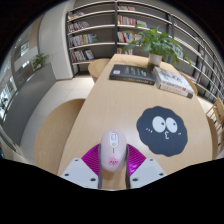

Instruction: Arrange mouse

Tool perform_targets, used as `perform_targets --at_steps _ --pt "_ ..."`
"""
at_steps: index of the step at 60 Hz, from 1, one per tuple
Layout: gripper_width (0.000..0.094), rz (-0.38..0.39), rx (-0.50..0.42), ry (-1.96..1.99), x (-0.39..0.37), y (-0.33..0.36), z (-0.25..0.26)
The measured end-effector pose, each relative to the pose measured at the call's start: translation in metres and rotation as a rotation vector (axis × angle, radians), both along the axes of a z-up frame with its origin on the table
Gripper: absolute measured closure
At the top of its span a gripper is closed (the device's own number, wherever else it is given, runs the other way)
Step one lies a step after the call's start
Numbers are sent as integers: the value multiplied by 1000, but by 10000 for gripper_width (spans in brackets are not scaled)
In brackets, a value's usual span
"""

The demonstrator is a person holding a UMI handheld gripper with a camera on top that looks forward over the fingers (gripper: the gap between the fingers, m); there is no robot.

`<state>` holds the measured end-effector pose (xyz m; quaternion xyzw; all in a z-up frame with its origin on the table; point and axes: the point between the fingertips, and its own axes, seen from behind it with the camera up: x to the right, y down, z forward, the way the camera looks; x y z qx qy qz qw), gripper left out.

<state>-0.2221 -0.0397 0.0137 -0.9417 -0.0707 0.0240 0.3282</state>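
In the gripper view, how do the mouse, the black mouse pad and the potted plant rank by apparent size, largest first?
1. Black mouse pad.
2. Mouse, held between the gripper fingers.
3. Potted plant.
The mouse is nearest the camera and the plant is far away, so ranks 2 and 3 are unsure as true size.

Single view, gripper-mounted wide-angle camera. Position: just behind and above the two fingers (89, 170), looking forward along them. Facing: slightly downward across a wooden table (100, 105), close to its surface. Near field: a white mouse (113, 155) between the fingers. Far field, well beyond the fingers: bookshelves (105, 25) and a potted plant (155, 42). No second view, so no overlap.
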Motion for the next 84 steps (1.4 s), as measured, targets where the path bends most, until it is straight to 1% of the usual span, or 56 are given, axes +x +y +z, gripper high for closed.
perform_targets --at_steps 6,14,20,24,26,29,32,34,36,42,45,48,57,59,64,68,69,70,71,72,74,76,84 --pt "623 24 104 9 -2 26 75" --pt "622 4 265 9 26 79 182" --pt "622 -21 358 -5 67 106 236" --pt "623 -55 397 -15 104 123 253" --pt "623 -74 401 -19 124 129 252" --pt "623 -109 386 -28 151 129 235" --pt "607 -136 352 -53 178 131 207" --pt "607 -148 313 -63 192 131 179" --pt "607 -146 255 -48 201 130 152" --pt "608 -150 148 -3 201 112 63" --pt "608 -139 93 2 204 108 39" --pt "607 -134 59 -3 202 100 16" --pt "581 -127 8 27 184 90 -28" --pt "572 -130 40 17 185 93 -28" --pt "510 -147 25 6 186 90 -29" --pt "448 -143 9 -6 187 91 -29" --pt "402 -145 6 -10 188 90 -27" --pt "316 -149 1 -17 189 88 -27" --pt "259 -149 -8 -21 190 87 -26" --pt "214 -146 -14 -22 189 85 -25" --pt "168 -136 -10 -14 186 84 -16" --pt "155 -131 16 1 182 83 1" --pt "158 -141 111 -22 183 65 75"
